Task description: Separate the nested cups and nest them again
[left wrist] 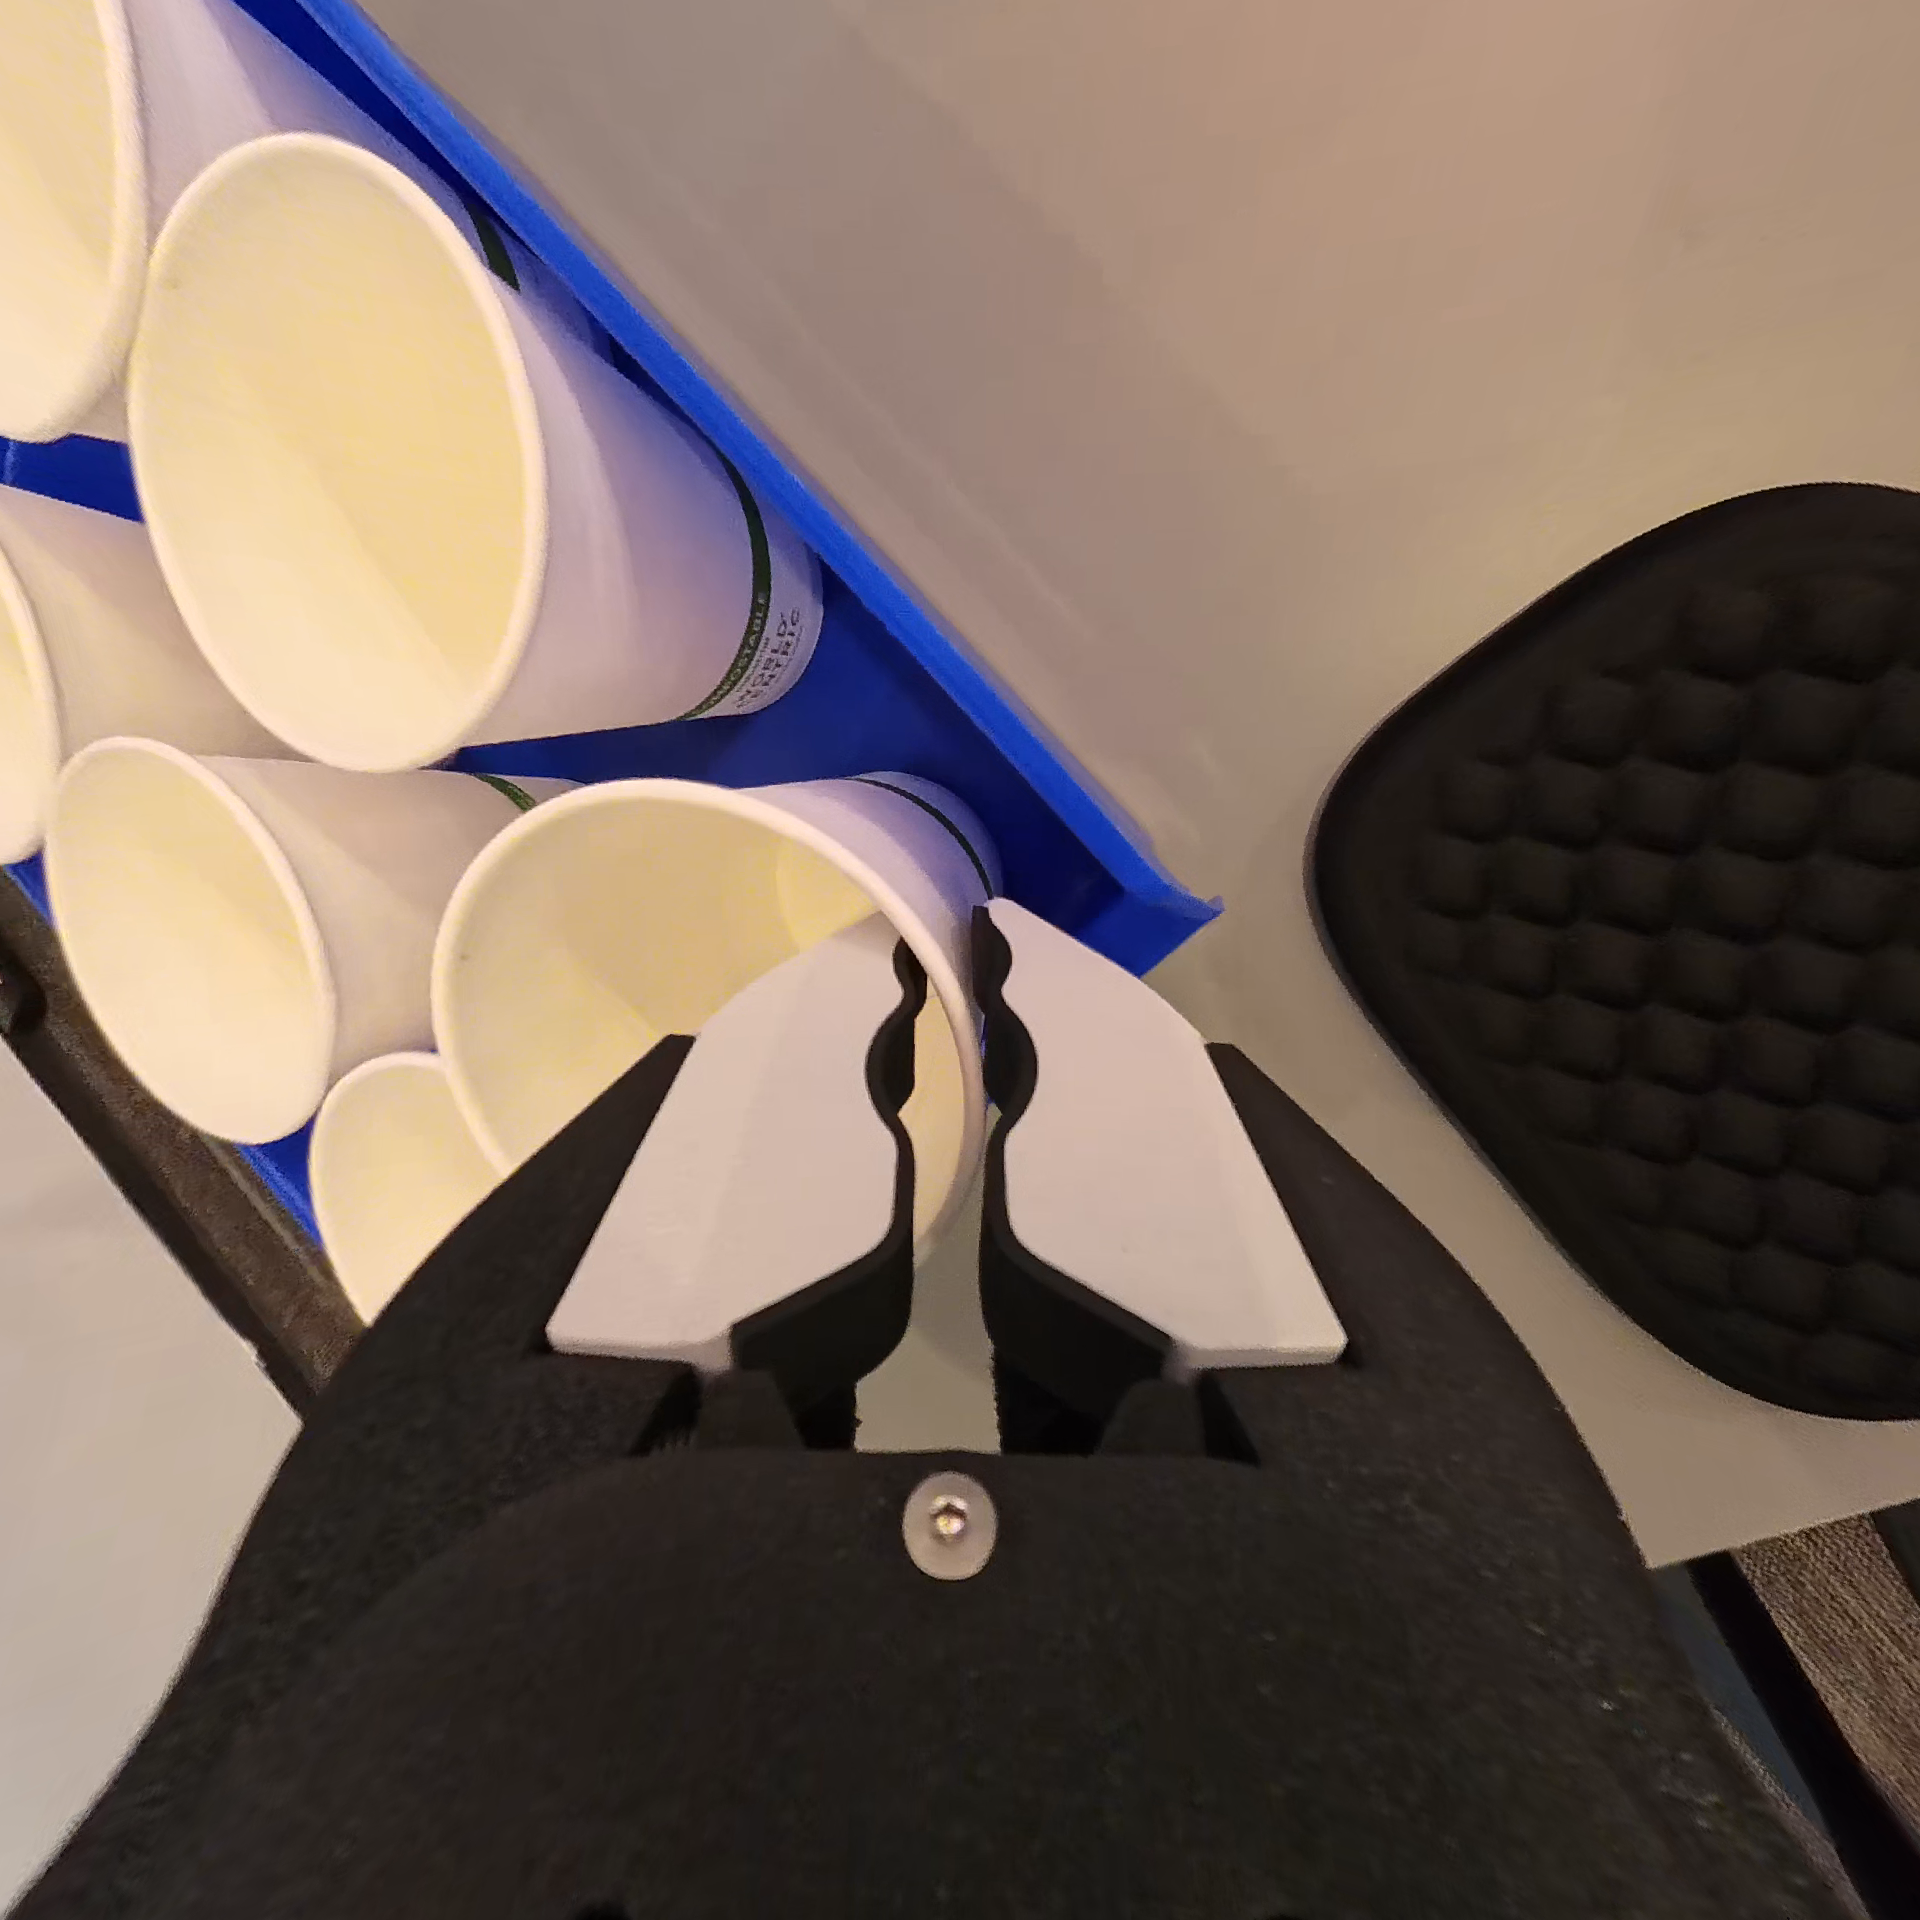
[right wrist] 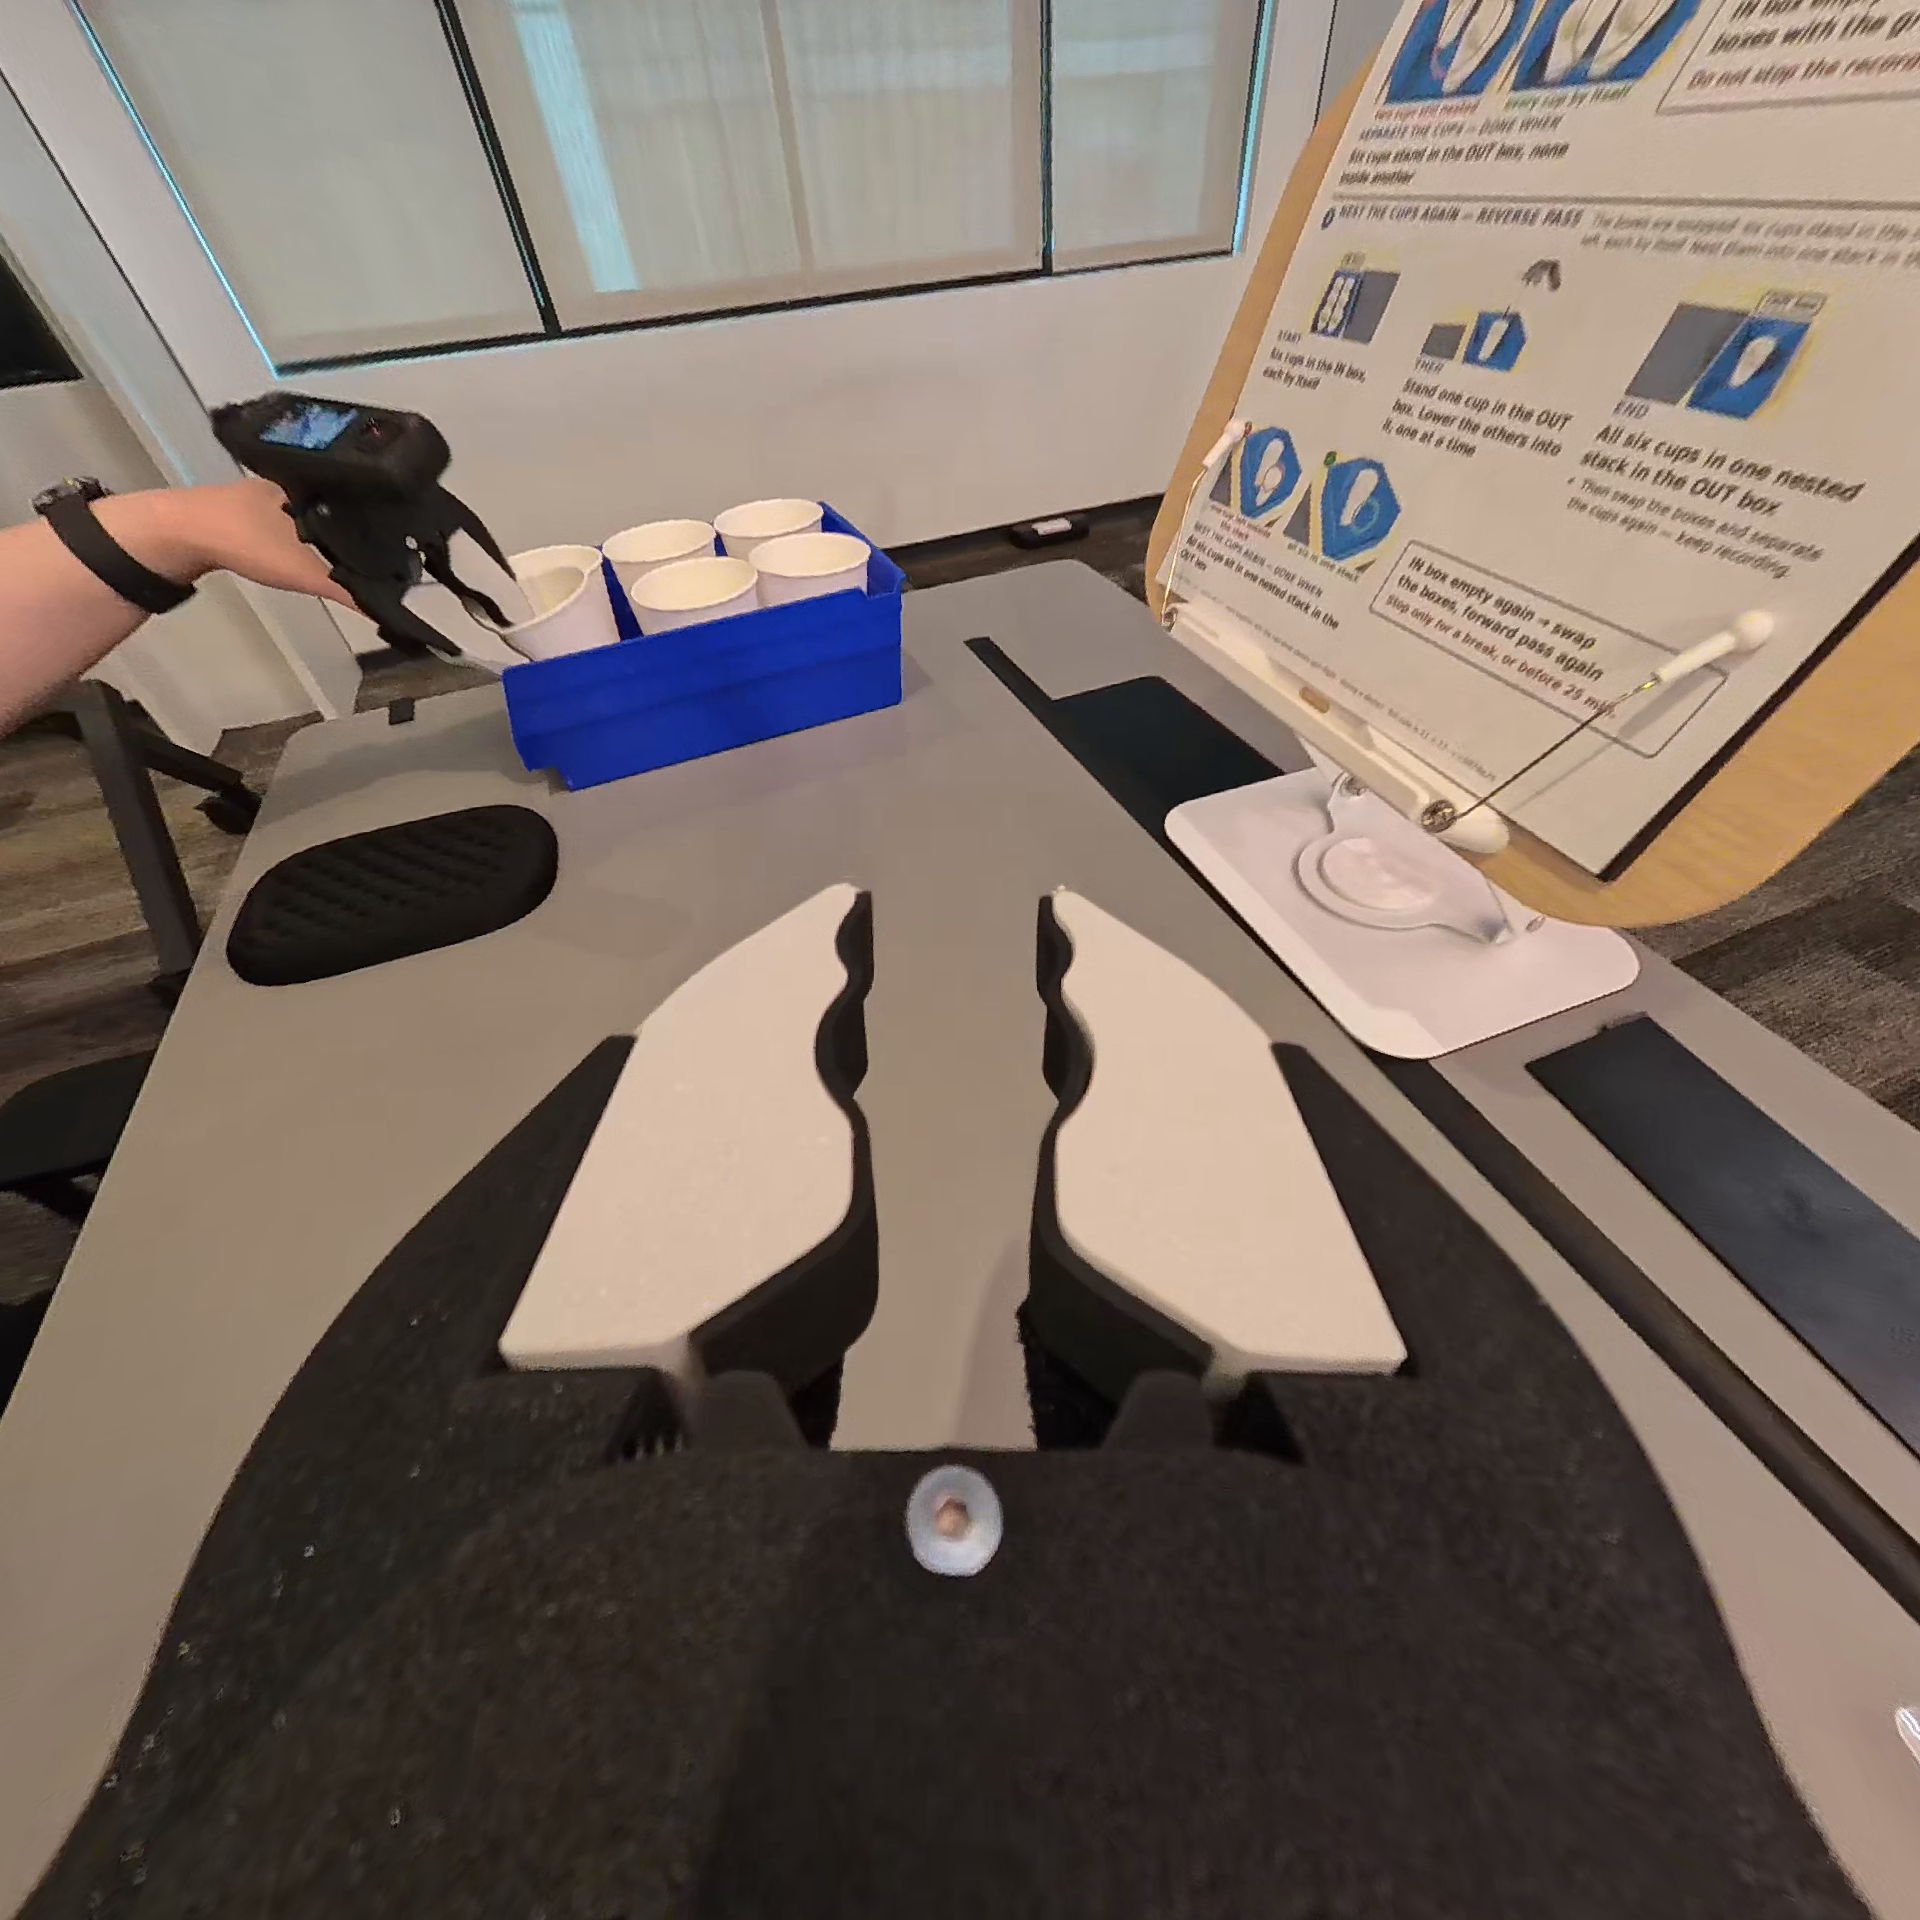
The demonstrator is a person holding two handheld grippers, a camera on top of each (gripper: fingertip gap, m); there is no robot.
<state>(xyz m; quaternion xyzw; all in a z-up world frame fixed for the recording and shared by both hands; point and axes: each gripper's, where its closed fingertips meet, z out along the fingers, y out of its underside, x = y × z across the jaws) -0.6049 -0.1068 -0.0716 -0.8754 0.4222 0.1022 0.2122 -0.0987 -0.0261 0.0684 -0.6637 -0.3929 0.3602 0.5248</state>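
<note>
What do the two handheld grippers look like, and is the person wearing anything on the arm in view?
Both the left gripper and right gripper have matte black bodies, pale grey fingers with wavy black inner pads, and a central screw. The left gripper's top carries a small lit screen. The person's wrist wears a black watch.

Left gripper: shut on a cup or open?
Shut: left gripper pinches the cup wall, one finger inside, one outside.

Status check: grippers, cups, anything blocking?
Left gripper shut on cup wall at blue bin corner. Right gripper open, empty, over table. Other cups upright in bin. Nothing blocking.
</note>
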